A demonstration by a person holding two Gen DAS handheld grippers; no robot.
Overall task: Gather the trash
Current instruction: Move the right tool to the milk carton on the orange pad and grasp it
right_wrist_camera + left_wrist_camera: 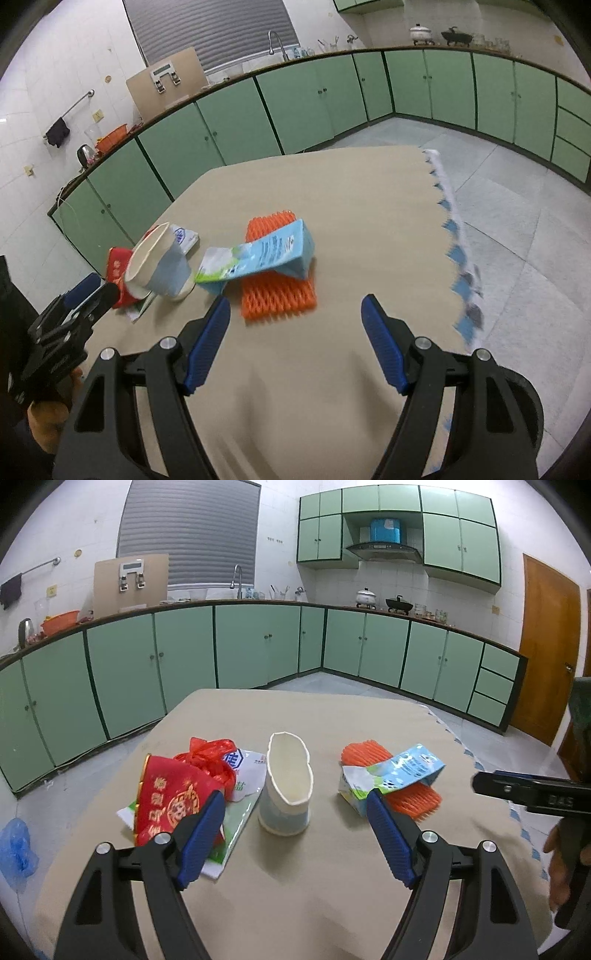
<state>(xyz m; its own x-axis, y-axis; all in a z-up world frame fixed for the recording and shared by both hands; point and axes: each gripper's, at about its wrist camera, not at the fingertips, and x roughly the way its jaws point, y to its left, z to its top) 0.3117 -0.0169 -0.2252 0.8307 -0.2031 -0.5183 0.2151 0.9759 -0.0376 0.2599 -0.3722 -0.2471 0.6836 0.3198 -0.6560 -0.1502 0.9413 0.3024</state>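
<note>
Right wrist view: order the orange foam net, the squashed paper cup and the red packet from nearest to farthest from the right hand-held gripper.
From the right hand-held gripper:
1. Orange foam net, just ahead, slightly left.
2. Squashed paper cup, farther left.
3. Red packet, behind the cup at far left.

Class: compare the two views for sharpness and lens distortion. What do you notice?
Left wrist view: sharp; the squashed paper cup and red packet are crisp, though the counter line bows from the fisheye. Right wrist view: motion-smeared, clearest on the orange foam net and the tablecloth's blue edge; the same curvature shows.
</note>
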